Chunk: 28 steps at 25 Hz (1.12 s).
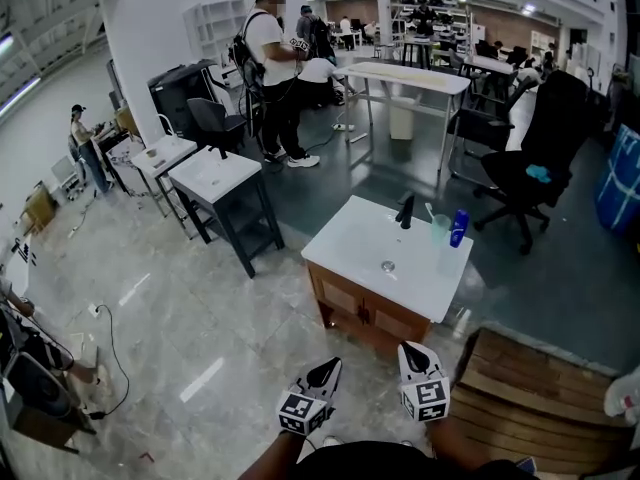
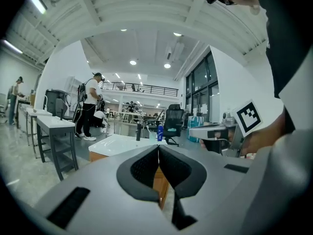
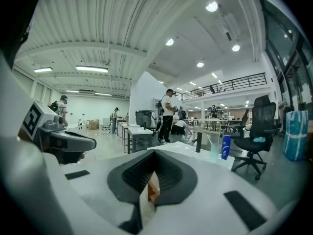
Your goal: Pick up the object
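Currently both tools are held low and empty: the left tool (image 1: 325, 371) has its jaws pressed together, and the right tool (image 1: 413, 350) has its jaws together too, with nothing between either pair. Well ahead of both, slightly right of the right tool, the blue bottle (image 1: 458, 228) stands upright on the white tabletop (image 1: 355, 243). A clear cup (image 1: 441, 230) stands just beside the bottle on its left, and a black faucet (image 1: 406, 211) stands further left.

Open grey floor (image 1: 200, 318) leads to a white vanity top (image 1: 350, 248); a black faucet (image 1: 405, 211), clear cup (image 1: 441, 231) and blue bottle (image 1: 458, 228) stand along its far edge, a wooden pallet (image 1: 530, 388) lies near its right
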Each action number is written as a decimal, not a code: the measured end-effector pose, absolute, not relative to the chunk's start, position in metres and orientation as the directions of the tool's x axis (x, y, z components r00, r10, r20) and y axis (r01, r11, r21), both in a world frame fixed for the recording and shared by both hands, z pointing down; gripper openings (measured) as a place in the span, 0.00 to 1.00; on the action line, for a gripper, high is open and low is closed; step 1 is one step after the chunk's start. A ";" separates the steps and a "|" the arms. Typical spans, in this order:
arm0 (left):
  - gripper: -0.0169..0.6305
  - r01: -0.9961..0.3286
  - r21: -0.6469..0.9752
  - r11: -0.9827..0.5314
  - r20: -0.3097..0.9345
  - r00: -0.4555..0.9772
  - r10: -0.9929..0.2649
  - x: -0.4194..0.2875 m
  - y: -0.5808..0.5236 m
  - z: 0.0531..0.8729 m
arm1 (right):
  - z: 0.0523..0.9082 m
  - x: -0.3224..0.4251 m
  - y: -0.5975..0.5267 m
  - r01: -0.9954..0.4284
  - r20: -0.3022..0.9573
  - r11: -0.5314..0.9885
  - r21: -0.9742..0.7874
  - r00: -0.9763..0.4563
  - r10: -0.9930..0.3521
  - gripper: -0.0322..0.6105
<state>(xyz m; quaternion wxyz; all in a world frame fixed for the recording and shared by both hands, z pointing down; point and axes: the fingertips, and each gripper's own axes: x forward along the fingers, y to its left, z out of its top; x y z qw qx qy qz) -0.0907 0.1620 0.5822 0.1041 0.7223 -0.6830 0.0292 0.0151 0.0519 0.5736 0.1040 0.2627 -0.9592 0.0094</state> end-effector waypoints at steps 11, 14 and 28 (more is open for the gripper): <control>0.06 -0.986 0.116 -0.123 0.208 0.145 -0.967 -0.115 0.156 0.598 | 0.583 0.024 0.031 -0.630 0.214 0.776 0.029 -0.754 -0.621 0.08; 0.06 -0.983 0.118 -0.138 0.218 0.161 -0.963 -0.119 0.146 0.601 | 0.580 0.020 0.023 -0.644 0.192 0.764 0.053 -0.744 -0.640 0.08; 0.06 -0.978 0.112 -0.176 0.237 0.198 -0.951 -0.142 0.032 0.612 | 0.590 0.004 -0.084 -0.675 0.203 0.736 0.056 -0.714 -0.670 0.08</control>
